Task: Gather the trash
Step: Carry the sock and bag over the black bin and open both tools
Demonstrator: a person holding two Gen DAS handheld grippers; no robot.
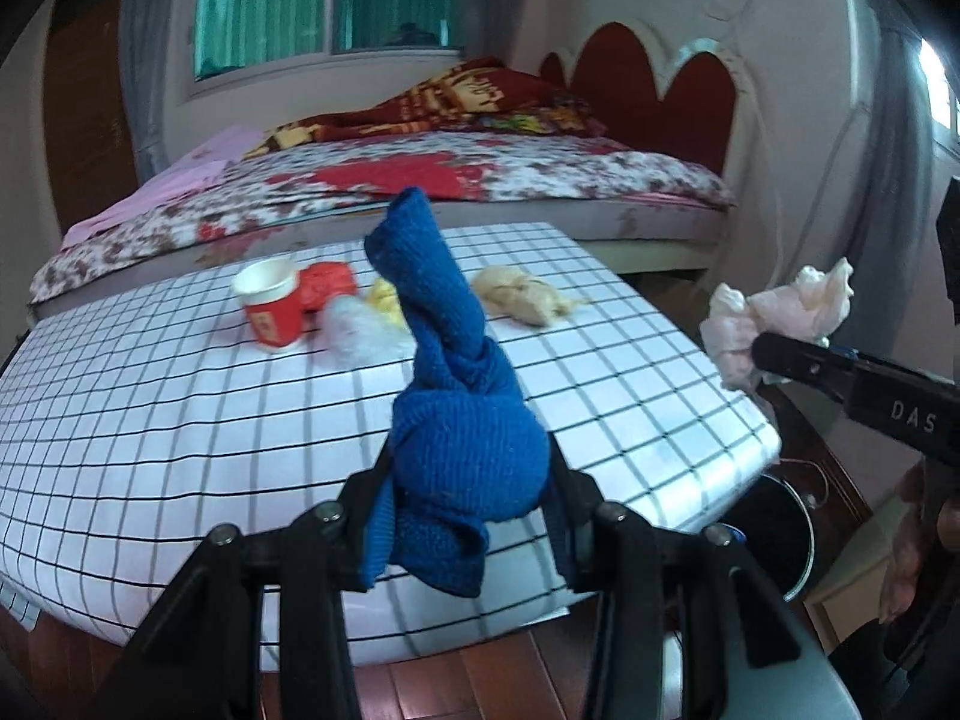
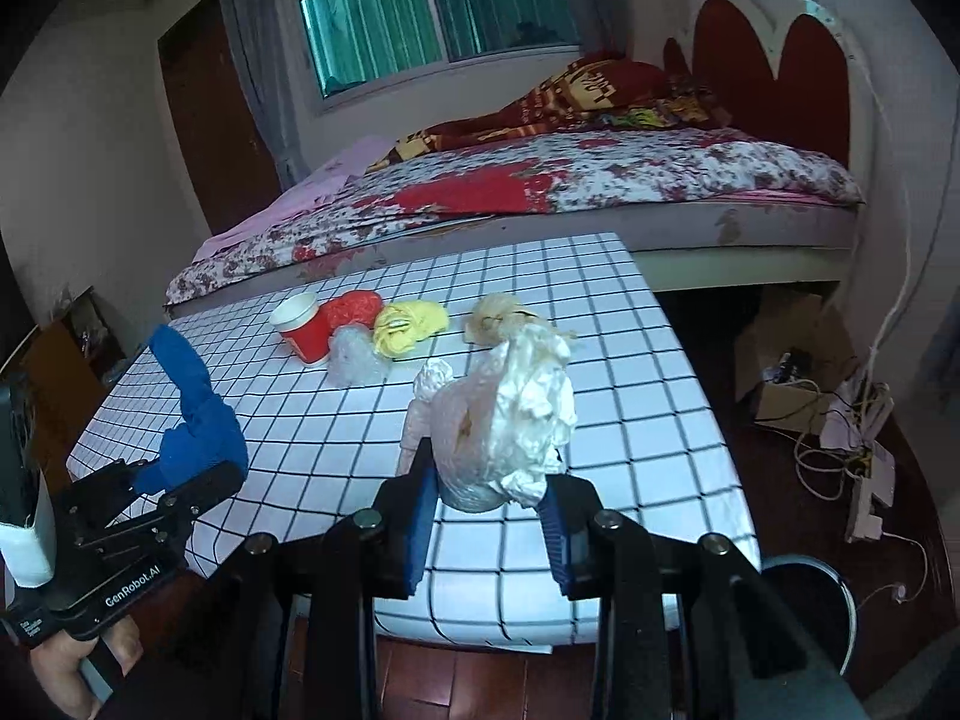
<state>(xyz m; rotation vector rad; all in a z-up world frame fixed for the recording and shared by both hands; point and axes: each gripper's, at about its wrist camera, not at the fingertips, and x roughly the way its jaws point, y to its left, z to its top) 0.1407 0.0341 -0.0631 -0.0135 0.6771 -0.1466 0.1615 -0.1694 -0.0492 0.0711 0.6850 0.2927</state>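
Table point(image 2: 630, 360), white with black grid, is the landmark. Its right and near edges are free; dark wood floor point(image 2: 492, 684) runs along both. Bin point(image 2: 810, 606), round and black with a metal rim, stands on the floor just off the table's near right corner. Bed point(image 2: 600, 180) lies along the table's far edge; whether they touch cannot be told. Left gripper point(image 1: 474, 480), over the table's near edge, clamped on a knotted blue cloth point(image 1: 456, 408) that stands up between the pads. Right gripper point(image 2: 489, 498), over the near edge towards the right corner, closed narrowly on a crumpled pale plastic bag point(image 2: 510, 420). On the table's far half, in a row: red cup point(image 2: 303, 327) tilted; red wad point(image 2: 354, 307) touching behind it; clear wrap point(image 2: 354, 363) in front; yellow wad point(image 2: 408, 324) beside that; beige wad point(image 2: 501, 315) a little apart to the right. Cardboard box point(image 2: 786, 384) and cables point(image 2: 840, 450) on the floor right of the table. Window point(image 2: 432, 6) and brown door point(image 2: 204, 114) beyond the bed.
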